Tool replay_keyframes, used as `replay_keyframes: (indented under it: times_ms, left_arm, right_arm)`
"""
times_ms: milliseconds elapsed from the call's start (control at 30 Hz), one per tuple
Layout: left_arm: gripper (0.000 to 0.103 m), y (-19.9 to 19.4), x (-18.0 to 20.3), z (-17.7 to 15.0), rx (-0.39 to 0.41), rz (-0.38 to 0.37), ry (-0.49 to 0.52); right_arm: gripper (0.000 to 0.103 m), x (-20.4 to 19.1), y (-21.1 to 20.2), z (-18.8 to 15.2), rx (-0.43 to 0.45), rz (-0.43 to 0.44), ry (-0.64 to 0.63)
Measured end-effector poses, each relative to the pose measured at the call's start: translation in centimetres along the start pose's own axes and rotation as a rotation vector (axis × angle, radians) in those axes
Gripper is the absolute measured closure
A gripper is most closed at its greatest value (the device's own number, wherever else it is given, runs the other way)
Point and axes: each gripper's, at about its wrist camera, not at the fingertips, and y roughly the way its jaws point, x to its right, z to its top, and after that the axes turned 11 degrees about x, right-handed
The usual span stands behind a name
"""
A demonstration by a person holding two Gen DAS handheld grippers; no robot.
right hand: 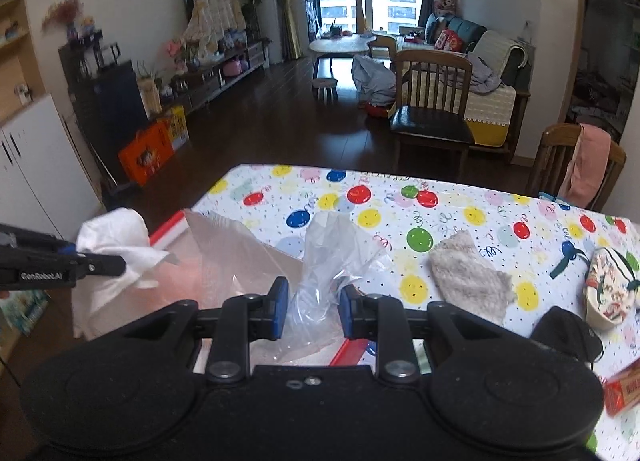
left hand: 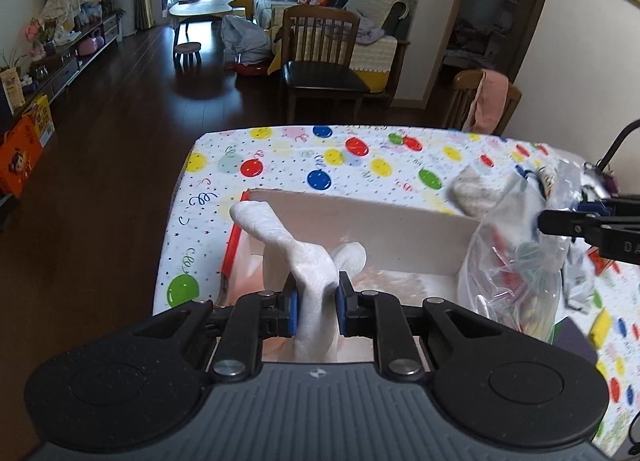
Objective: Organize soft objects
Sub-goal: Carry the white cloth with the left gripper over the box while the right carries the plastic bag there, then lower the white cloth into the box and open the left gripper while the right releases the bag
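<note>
My left gripper (left hand: pixel 317 289) is shut on a white sock (left hand: pixel 280 237), whose toe end sticks up and to the left above an open cardboard box (left hand: pixel 360 221) with a red rim. My right gripper (right hand: pixel 314 293) is shut on a crumpled clear plastic bag (right hand: pixel 332 253), held just right of the box. In the left wrist view the right gripper (left hand: pixel 546 221) comes in from the right with the clear bag (left hand: pixel 512 261) hanging under it. In the right wrist view the left gripper (right hand: pixel 120 263) shows at the left with the white sock (right hand: pixel 116 237).
A fluffy beige cloth (right hand: pixel 468 277) lies on the balloon-print tablecloth (right hand: pixel 360 197), with a patterned pouch (right hand: pixel 608 285) and a black object (right hand: pixel 568 325) further right. Two wooden chairs (right hand: pixel 432 101) stand beyond the table's far edge.
</note>
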Motion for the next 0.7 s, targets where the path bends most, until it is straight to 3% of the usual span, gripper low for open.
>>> replay_keyframes:
  times_ms: [367, 700]
  left_arm:
    - [0.085, 3.9, -0.4, -2.2, -0.075, 0.002, 0.052]
    - [0.086, 6.2, -0.3, -3.5, -0.132, 0.000, 0.060]
  right_arm:
    - [0.078, -3.2, 5.5, -2.5, -0.118, 0.004, -0.076]
    - [0.078, -4.6, 7.7, -5.0, -0.192, 0.024, -0.096]
